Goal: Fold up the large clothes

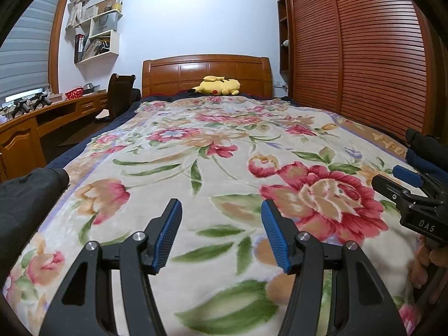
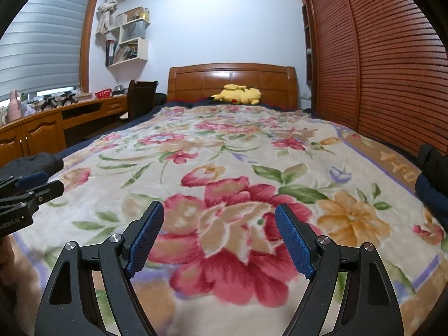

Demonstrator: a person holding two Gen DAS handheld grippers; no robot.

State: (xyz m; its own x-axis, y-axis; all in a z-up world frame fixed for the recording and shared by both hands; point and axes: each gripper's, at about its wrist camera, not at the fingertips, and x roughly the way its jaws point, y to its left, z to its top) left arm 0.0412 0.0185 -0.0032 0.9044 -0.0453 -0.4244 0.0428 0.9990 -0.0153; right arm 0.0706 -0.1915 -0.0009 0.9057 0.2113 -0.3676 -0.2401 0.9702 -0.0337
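Room: bedroom around me, with a floral blanket (image 1: 212,151) spread flat over the bed, reaching to the wooden headboard (image 1: 207,74).
Left tongs: my left gripper (image 1: 221,210) hangs above the near end of the blanket, jaws parted at a middling width, nothing between the blue pads (image 1: 168,232).
Right tongs: my right gripper (image 2: 219,215) hangs beside it over a big red flower in the print, jaws set wider, nothing between them either.
Each seen from the other: the right gripper shows at the right edge of the left view, the left one at the left edge of the right view; they are side by side, apart.
Dark garment, left: a black piece of clothing (image 1: 25,196) lies at the left edge of the bed, well left of my left tongs and not touched by them.
Dark garment, right: black and navy cloth (image 2: 432,179) sits at the right edge of the bed, right of my right tongs and clear of them; I cannot tell whether it is part of the same garment.
Between the tongs and ahead: only bare blanket.
Far end: a yellow plush toy (image 1: 219,85) lies against the headboard.
Left side of room: a wooden desk (image 2: 42,128) under a window with blinds (image 2: 42,42), a dark chair (image 2: 141,95), and white wall shelves (image 2: 128,42).
Right side of room: a slatted wooden wardrobe (image 1: 358,50).
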